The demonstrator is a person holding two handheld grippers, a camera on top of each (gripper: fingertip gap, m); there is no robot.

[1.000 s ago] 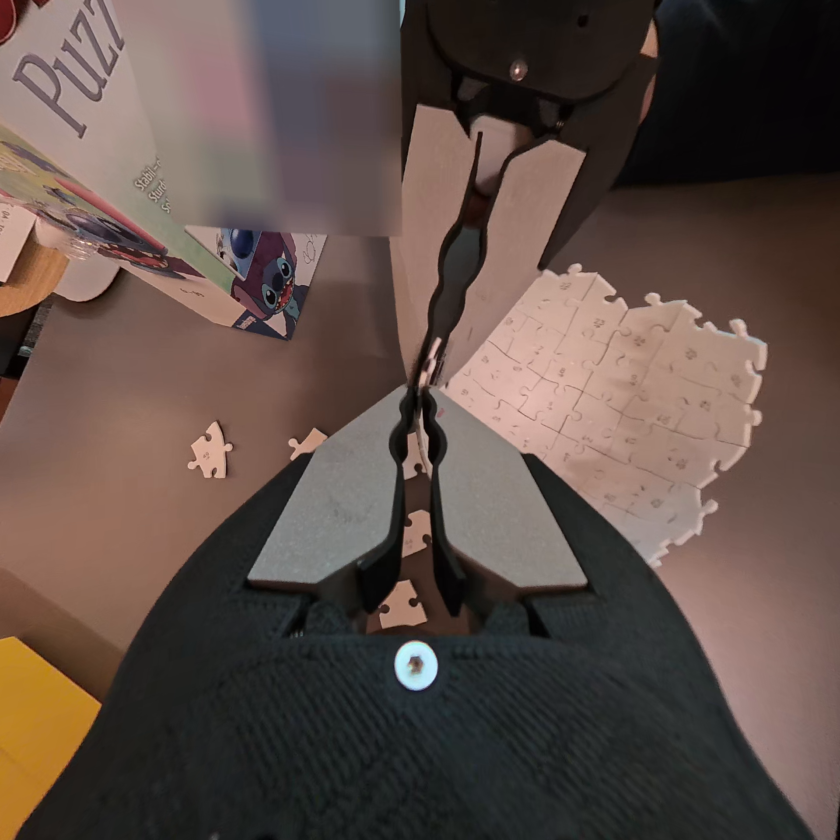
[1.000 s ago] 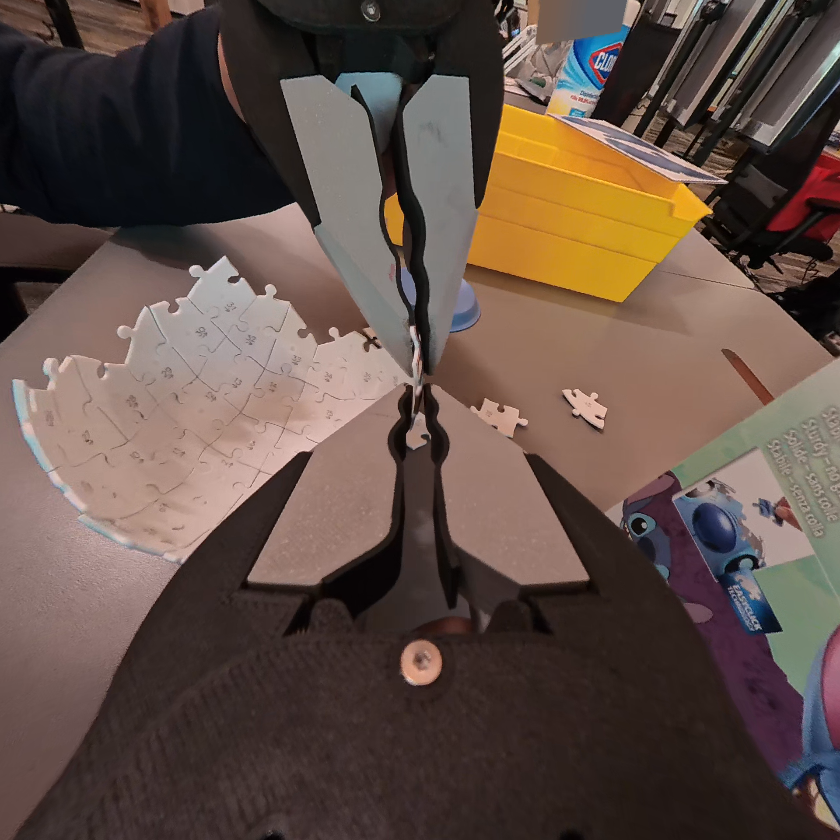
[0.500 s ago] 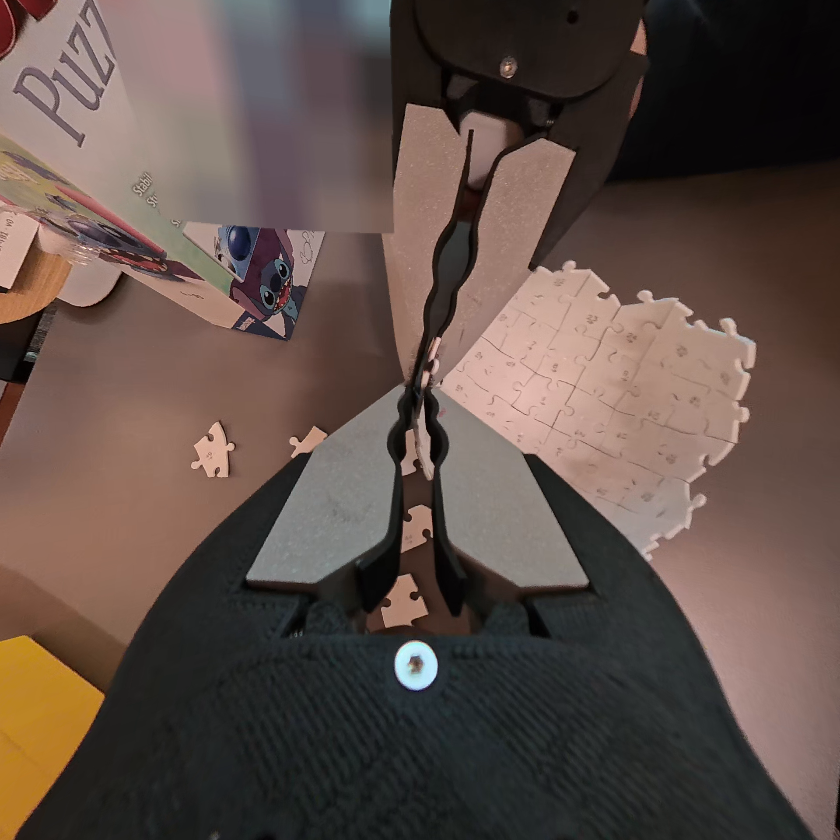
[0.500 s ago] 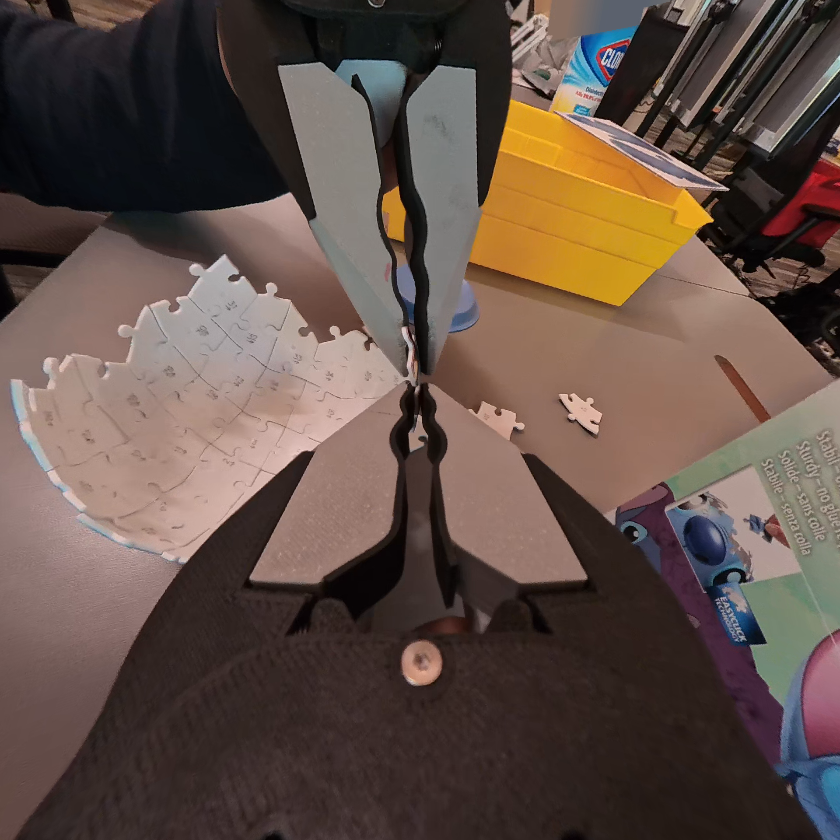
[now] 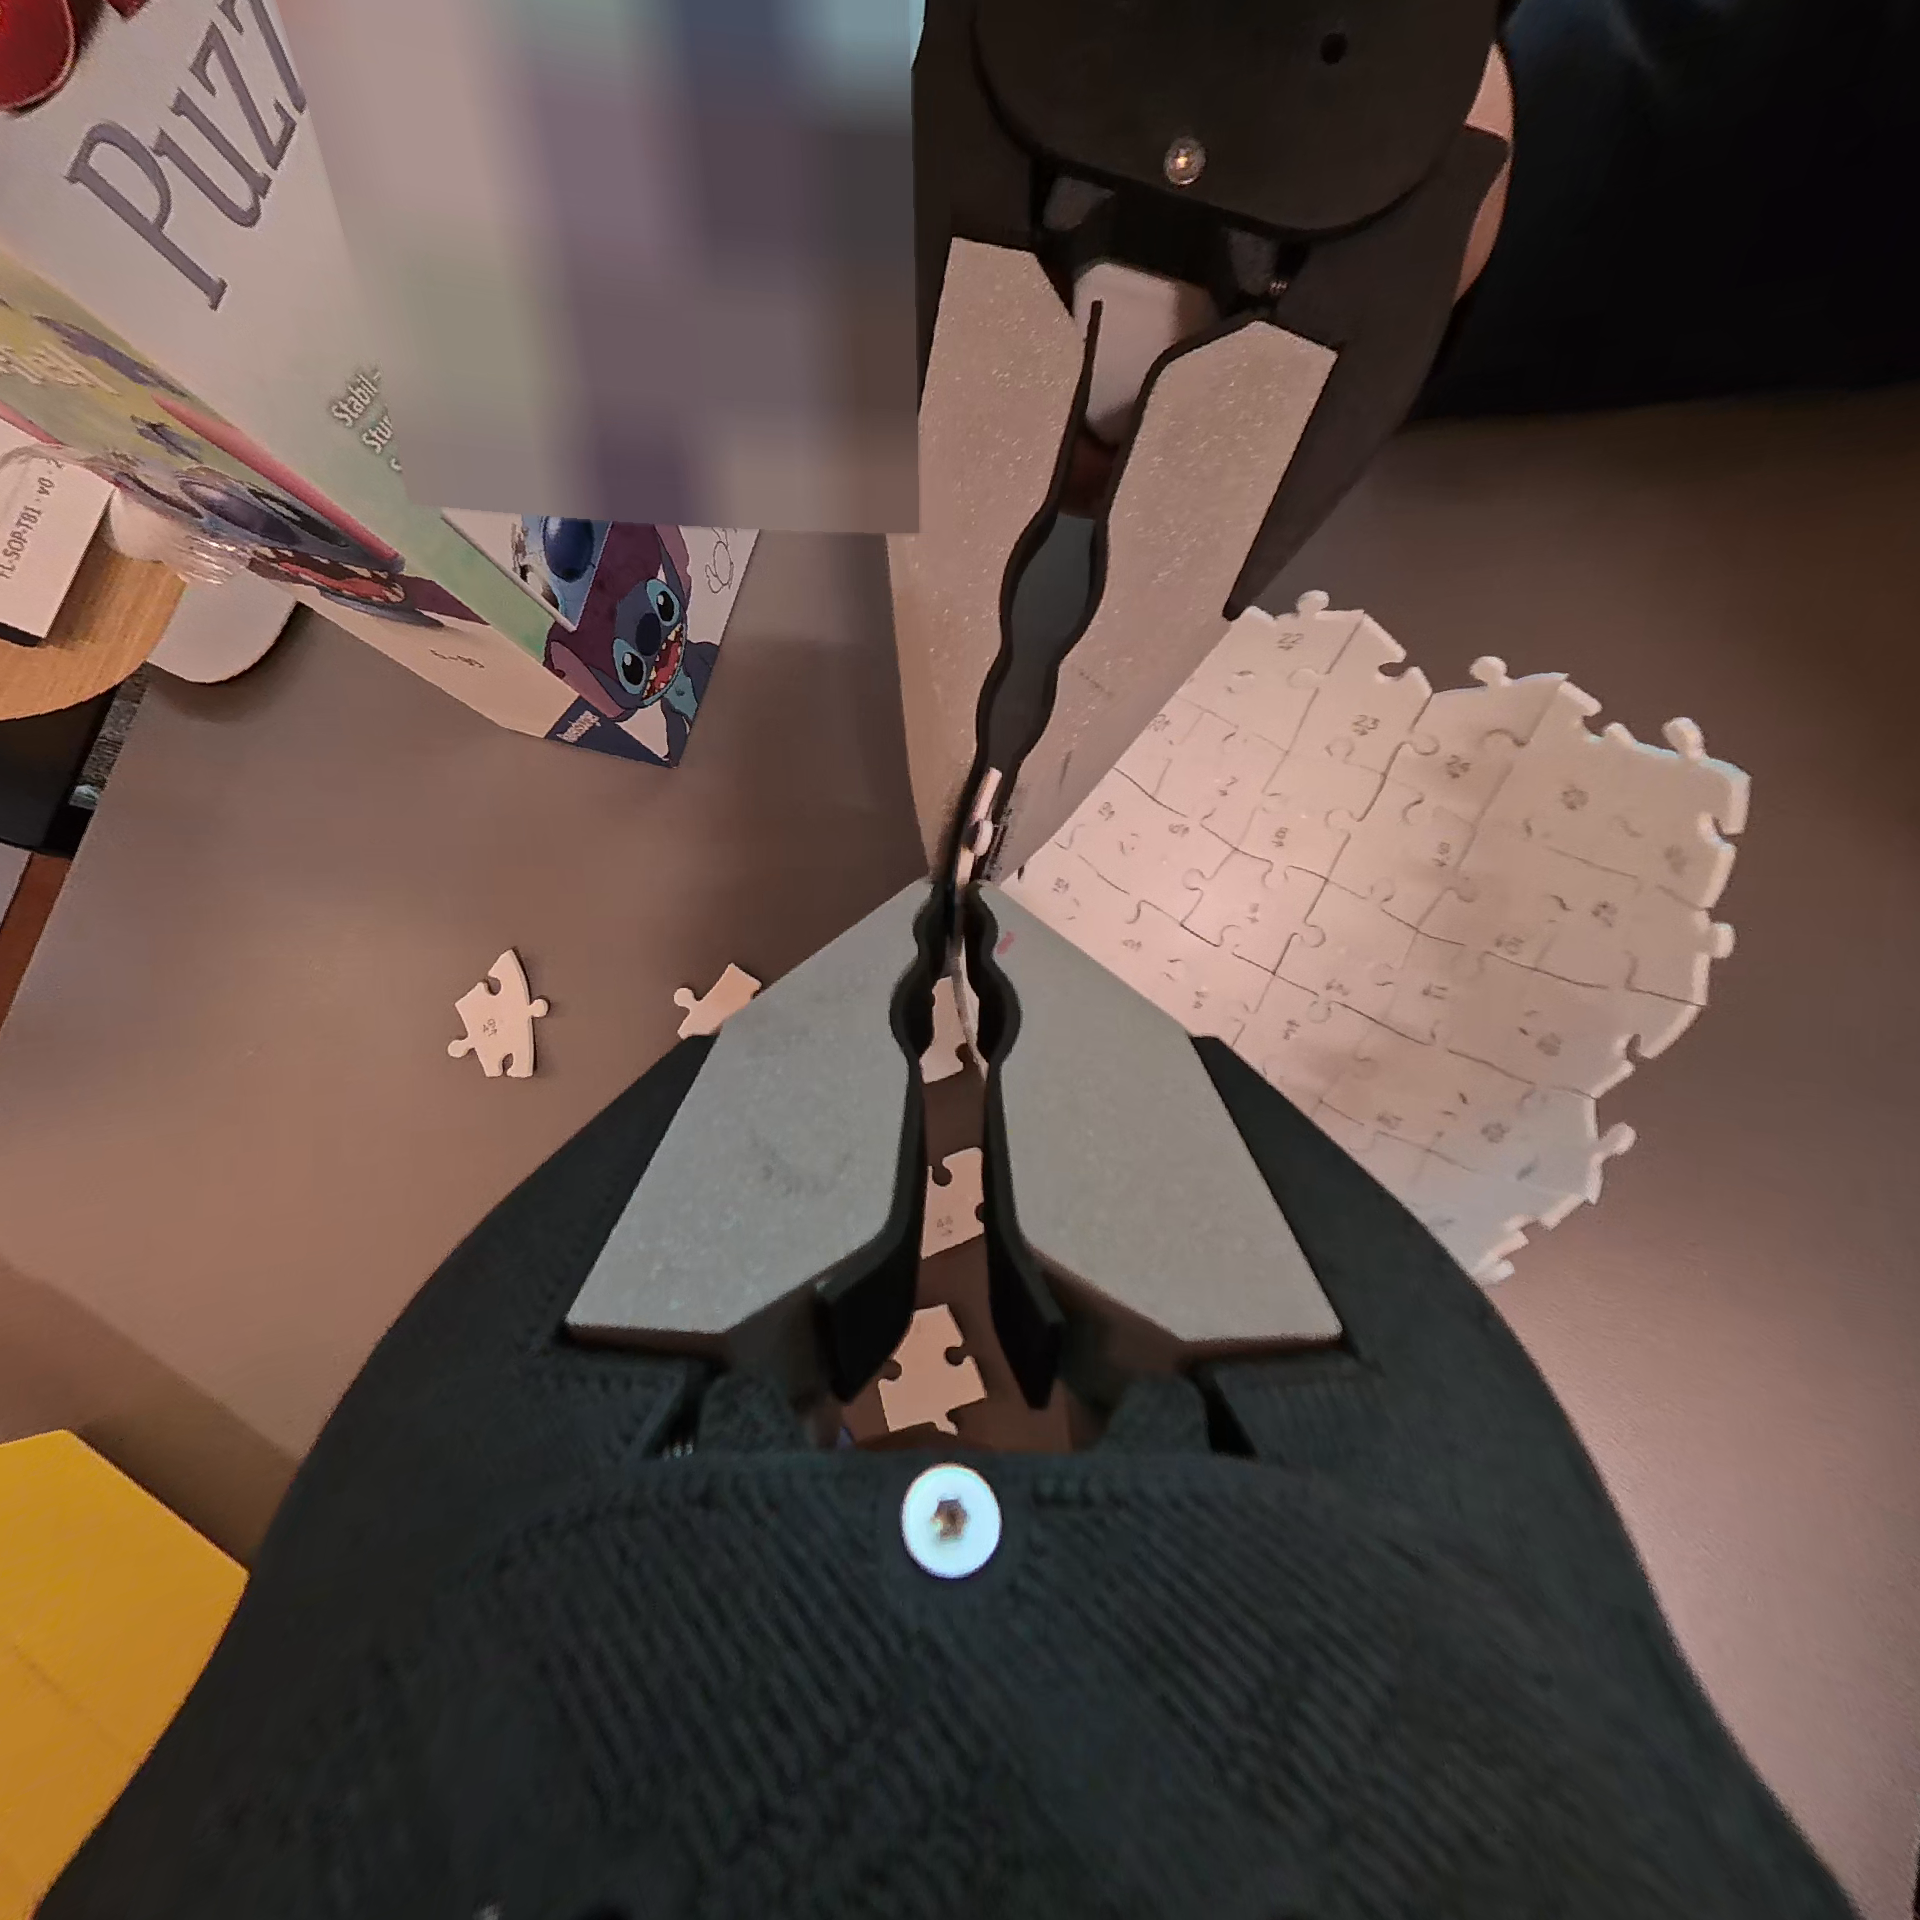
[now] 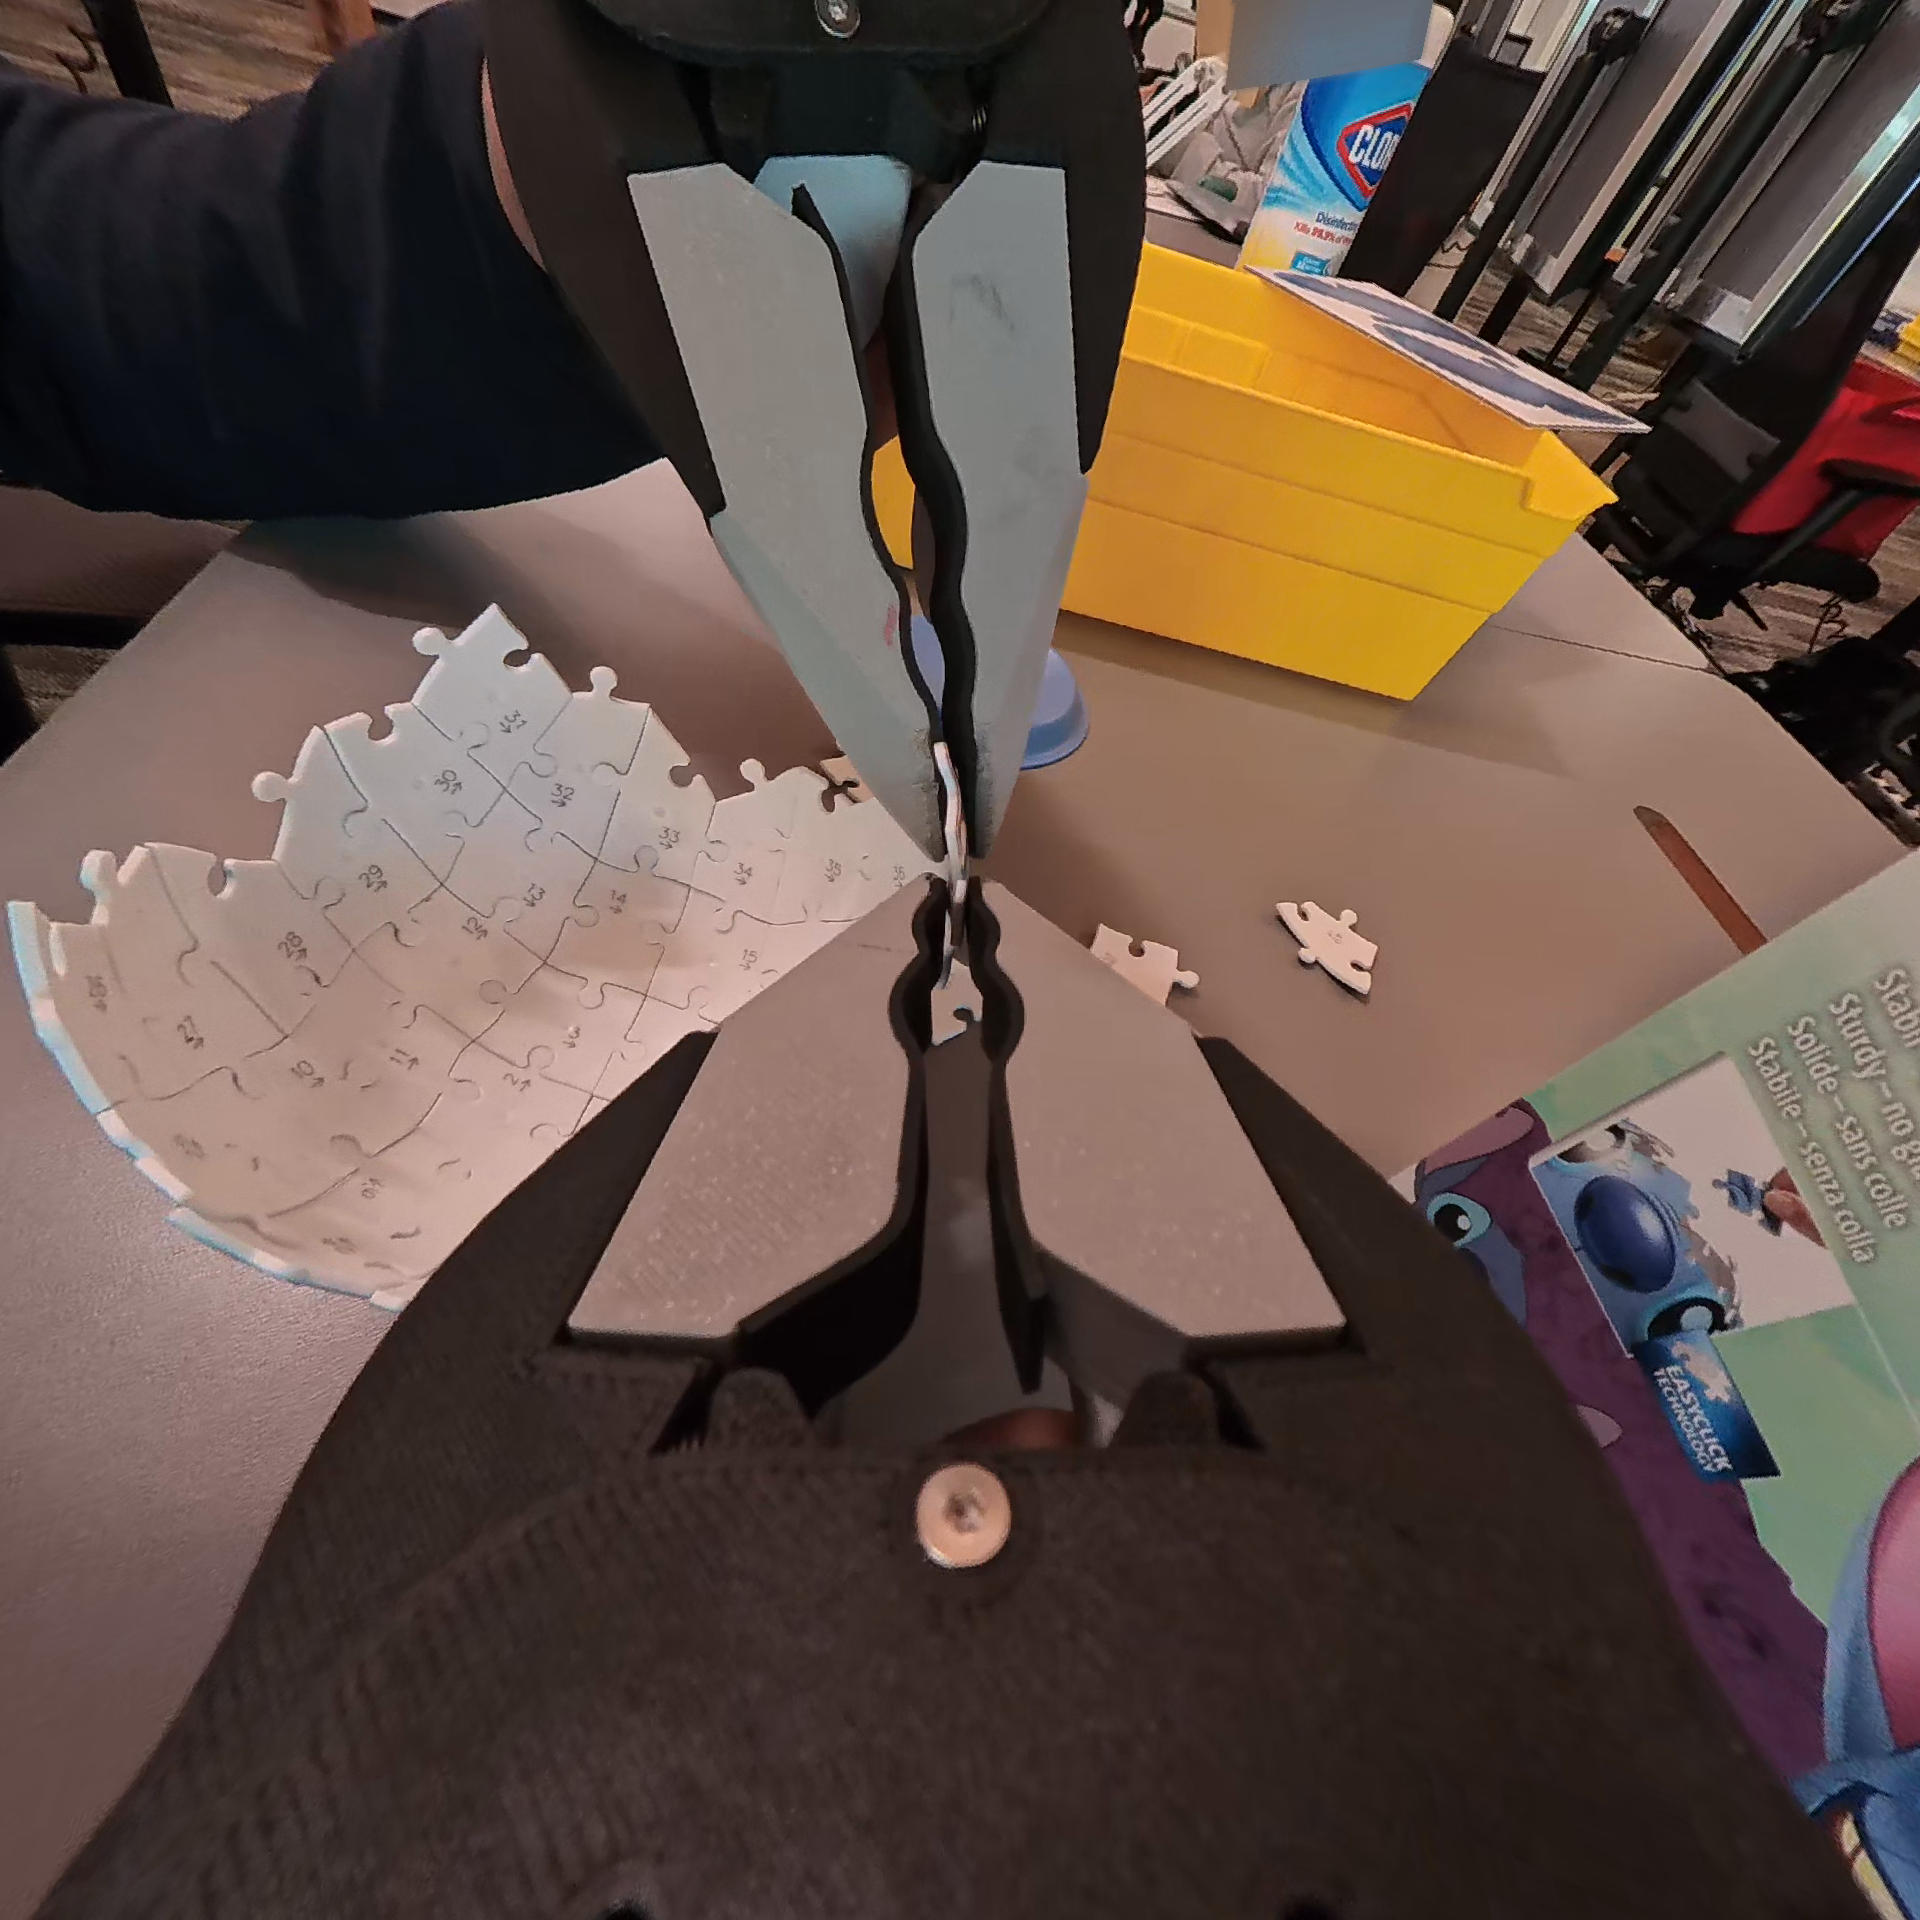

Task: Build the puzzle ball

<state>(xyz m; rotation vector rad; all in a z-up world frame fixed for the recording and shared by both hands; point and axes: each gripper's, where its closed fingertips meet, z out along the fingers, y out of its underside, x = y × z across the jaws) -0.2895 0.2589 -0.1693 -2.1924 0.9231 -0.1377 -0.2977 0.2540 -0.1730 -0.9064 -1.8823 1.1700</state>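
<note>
My left gripper (image 5: 951,920) and my right gripper (image 6: 956,909) meet tip to tip above the table. Each is shut on a small white puzzle piece held edge-on: the left one's piece (image 5: 961,1003) and the right one's piece (image 6: 954,1003). The two pieces touch where the tips meet. The right gripper (image 5: 968,862) comes down from the top of the left wrist view, and the left gripper (image 6: 951,842) does the same in the right wrist view. The half-built puzzle ball (image 5: 1403,914), a white curved shell of joined pieces, lies on the table beside them; it also shows in the right wrist view (image 6: 416,987).
Loose white pieces (image 5: 499,1013) (image 6: 1330,935) lie on the grey table under and beside the grippers. The puzzle box (image 5: 312,436) (image 6: 1766,1247) stands close by. A yellow bin (image 6: 1299,520), a blue stand (image 6: 1055,722) and a wipes tub (image 6: 1340,177) sit behind the left gripper. Only a small space, under 4 cm, lies between the two pairs of fingers.
Both grippers stay shut and tip to tip with their pieces. They have shifted only slightly, and the two pieces look pressed a little closer together.
</note>
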